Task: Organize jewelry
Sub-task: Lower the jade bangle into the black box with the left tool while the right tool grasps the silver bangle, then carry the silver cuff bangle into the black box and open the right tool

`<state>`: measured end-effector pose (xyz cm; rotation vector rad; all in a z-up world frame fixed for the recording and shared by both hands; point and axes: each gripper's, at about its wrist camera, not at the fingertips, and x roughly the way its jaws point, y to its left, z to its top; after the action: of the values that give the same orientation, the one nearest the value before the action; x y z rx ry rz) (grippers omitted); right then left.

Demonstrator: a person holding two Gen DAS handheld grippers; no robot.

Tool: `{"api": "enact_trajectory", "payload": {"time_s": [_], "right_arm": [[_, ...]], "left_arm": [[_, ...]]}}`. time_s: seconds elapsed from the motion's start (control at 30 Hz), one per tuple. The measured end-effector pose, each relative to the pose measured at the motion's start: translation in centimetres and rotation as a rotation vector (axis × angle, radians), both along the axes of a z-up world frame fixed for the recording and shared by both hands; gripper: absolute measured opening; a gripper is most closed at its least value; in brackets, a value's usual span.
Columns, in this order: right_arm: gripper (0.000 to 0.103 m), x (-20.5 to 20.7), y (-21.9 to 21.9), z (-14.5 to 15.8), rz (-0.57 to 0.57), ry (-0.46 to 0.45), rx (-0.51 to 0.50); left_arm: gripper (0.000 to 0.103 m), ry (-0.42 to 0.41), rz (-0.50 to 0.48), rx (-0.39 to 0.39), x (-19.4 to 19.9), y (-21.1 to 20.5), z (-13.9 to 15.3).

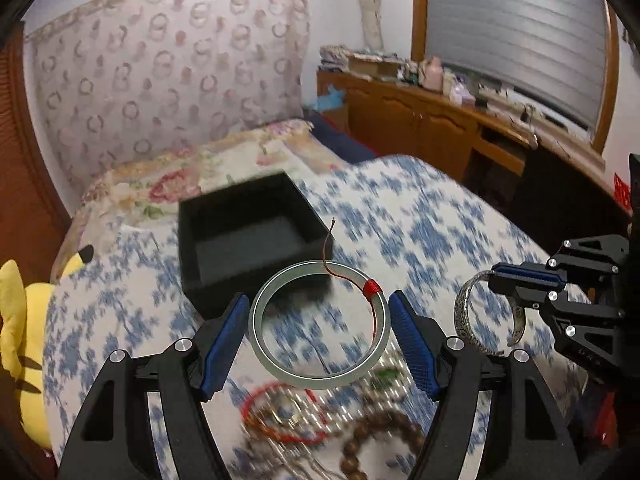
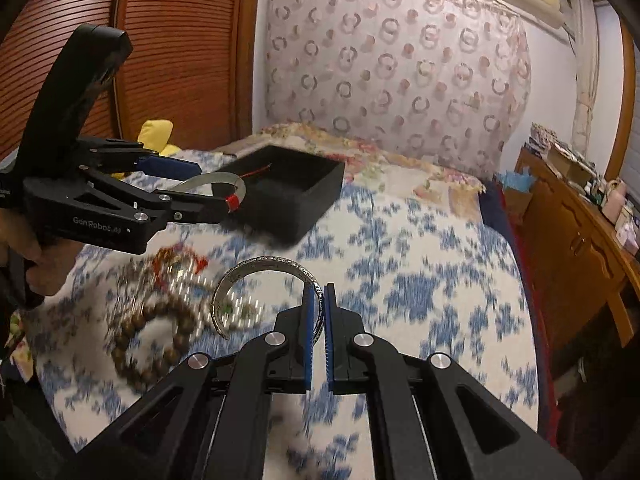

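Holding a pale bangle [image 1: 320, 326] across its width, left tongs [image 1: 319, 334] hover near the black box [image 1: 244, 236] on the bed [image 1: 440, 216]. Right tongs [image 2: 319, 330] pinch a silver cuff's [image 2: 268, 280] rim. Both look stiff, slippery; the bangle likely brittle.

Left gripper [image 1: 320, 334] jaws spread wide, right gripper [image 2: 319, 332] jaws clamped.

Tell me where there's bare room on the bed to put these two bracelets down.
The black box looks empty inside. Bare quilt lies right of the box, toward the wooden cabinet. It's crowded under the grippers: the jewelry pile with the bead bracelet.
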<state>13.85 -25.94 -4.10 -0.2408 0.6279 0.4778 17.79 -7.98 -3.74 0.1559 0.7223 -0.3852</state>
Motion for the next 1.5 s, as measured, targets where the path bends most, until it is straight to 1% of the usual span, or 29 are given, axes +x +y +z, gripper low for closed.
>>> {"api": "enact_trajectory", "payload": {"time_s": [0.1, 0.37, 0.57, 0.77, 0.8, 0.83, 0.9, 1.07, 1.13, 1.17, 1.3, 1.47, 1.5], "right_arm": [[0.005, 1.7, 0.7, 0.7, 0.005, -0.016, -0.003], [0.005, 6.1, 2.5, 1.4, 0.022, -0.027, -0.015], [0.005, 9.0, 3.5, 1.5, 0.034, -0.018, -0.018], [0.005, 11.4, 4.1, 2.2, 0.036, -0.033, -0.019], [0.005, 11.7, 4.3, 2.4, 0.038, -0.036, -0.018], [0.005, 12.1, 4.5, 2.5, 0.041, -0.04, -0.017], [0.005, 12.7, 5.0, 2.7, 0.046, -0.046, -0.016], [0.006, 13.9, 6.5, 2.5, 0.061, -0.053, -0.023], [0.005, 14.4, 7.4, 2.1, 0.075, -0.045, -0.029], [0.006, 14.7, 7.8, 1.9, 0.081, -0.043, -0.034], [0.006, 15.4, 9.5, 0.6, 0.107, -0.012, -0.062], [0.006, 15.6, 11.2, -1.0, 0.14, 0.015, -0.115], [0.006, 15.7, 11.5, -1.3, 0.143, 0.019, -0.124]], "left_arm": [[0.069, -0.016, 0.035, 0.001, 2.0, 0.7, 0.4], [0.069, 0.001, 0.095, -0.017, 6.4, 2.5, 0.1], [0.069, 0.036, 0.107, -0.029, 9.0, 3.3, -0.9], [0.069, 0.073, 0.107, 0.0, 11.0, 3.3, -1.9], [0.07, 0.078, 0.107, -0.002, 11.1, 3.4, -1.9], [0.077, 0.074, 0.11, -0.006, 11.2, 3.6, -1.9], [0.081, 0.056, 0.119, -0.013, 11.1, 4.0, -1.5], [0.082, 0.019, 0.164, -0.024, 10.3, 5.5, -0.5], [0.085, 0.011, 0.186, -0.025, 9.9, 6.3, -0.4], [0.085, 0.007, 0.196, -0.025, 9.8, 6.8, -0.4], [0.087, -0.009, 0.225, -0.027, 9.0, 8.4, -0.4], [0.091, -0.027, 0.256, -0.039, 7.4, 9.9, -0.7], [0.094, -0.031, 0.257, -0.04, 7.1, 10.0, -0.7]]}}
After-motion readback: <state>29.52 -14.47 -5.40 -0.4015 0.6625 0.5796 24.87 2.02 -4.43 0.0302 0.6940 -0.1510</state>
